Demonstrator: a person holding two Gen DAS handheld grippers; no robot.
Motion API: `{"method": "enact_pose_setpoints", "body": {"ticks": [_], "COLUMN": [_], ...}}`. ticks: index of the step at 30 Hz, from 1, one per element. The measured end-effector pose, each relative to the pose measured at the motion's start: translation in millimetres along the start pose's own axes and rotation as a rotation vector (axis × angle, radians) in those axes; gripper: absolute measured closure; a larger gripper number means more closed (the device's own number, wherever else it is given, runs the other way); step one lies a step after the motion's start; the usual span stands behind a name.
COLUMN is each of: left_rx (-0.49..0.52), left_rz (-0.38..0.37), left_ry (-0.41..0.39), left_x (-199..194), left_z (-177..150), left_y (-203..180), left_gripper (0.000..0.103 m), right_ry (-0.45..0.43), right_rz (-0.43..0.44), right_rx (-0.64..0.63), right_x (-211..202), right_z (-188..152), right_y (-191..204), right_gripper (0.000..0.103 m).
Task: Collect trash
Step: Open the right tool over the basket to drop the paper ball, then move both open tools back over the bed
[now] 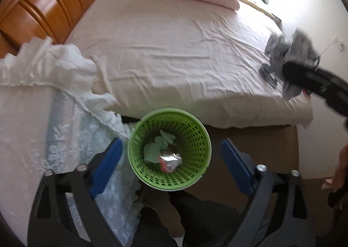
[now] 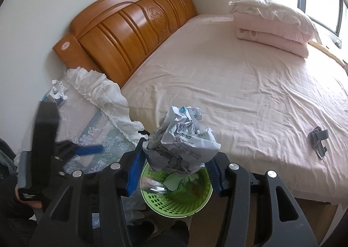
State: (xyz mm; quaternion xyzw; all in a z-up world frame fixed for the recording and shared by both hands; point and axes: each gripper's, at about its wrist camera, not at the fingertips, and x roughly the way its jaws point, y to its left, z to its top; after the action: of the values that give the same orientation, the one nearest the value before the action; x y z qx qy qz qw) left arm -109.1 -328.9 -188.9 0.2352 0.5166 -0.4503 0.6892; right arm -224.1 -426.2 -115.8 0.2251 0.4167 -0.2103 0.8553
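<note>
While the right claw (image 2: 174, 162) is clamping a crumpled printed wrapper (image 2: 181, 138) btwn its blue pads, it's hanging directly over the green basket (image 2: 174, 203) in the right wrist view, w/ the wrapper's lower edge sitting just above the rim. The left claw (image 1: 171, 160) is holding nothing, its blue fingers (image 1: 106, 166) standing wide apart on either side of the basket (image 1: 195, 138) as seen from above. Inside the basket, pale green paper scraps (image 1: 156, 149) and a shiny foil ball (image 1: 171, 160) are lying on the bottom. The basket is sitting on the floor right against the side of the bed (image 1: 174, 51), next to a tabletop (image 2: 87, 120) covered w/ a white lace cloth (image 1: 54, 73). More crumpled paper (image 2: 57, 92) is lying at the far corner of that cloth, near the wall. On the bed's pink sheet, a small grey strap-like item (image 2: 318, 140) is lying well apart from the basket, towards the foot end. A pillow on folded pink bedding (image 2: 274, 25) is sitting by the window, and the wooden headboard (image 2: 130, 29) is standing against the wall. In the left wrist view the right claw w/ the wrapper (image 1: 289, 55) is showing blurred over the bed's edge.
</note>
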Motion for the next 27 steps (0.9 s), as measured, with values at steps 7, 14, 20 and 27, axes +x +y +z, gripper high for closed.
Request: {"method": "enact_pose_setpoints", "body": {"ticks": [7,14,20,27], "left_rx": [-0.085,-0.210,-0.256,-0.306], "left_rz": [0.053,0.148,0.211,0.241], "left_ry": [-0.098,-0.177,-0.204,-0.244], "left_x": [-43,-81,-100,-123], "left_z": [2,-3,-19,-36], "left_y": [22,60,84,107], "left_gripper": [0.008,0.008,0.008,0.008], "right_ry": [0.035,0.155,0.284,0.316], "right_rz": [0.012,0.036,0.014,-0.008], "right_rx": [-0.026,-0.082,-0.092,-0.090], "right_x": [20,90,157,161], "right_z": [-7,-39,-67,-61], "right_y": [5,21,33,57], "right_gripper": [0.049,0.048,0.013,0.004]}}
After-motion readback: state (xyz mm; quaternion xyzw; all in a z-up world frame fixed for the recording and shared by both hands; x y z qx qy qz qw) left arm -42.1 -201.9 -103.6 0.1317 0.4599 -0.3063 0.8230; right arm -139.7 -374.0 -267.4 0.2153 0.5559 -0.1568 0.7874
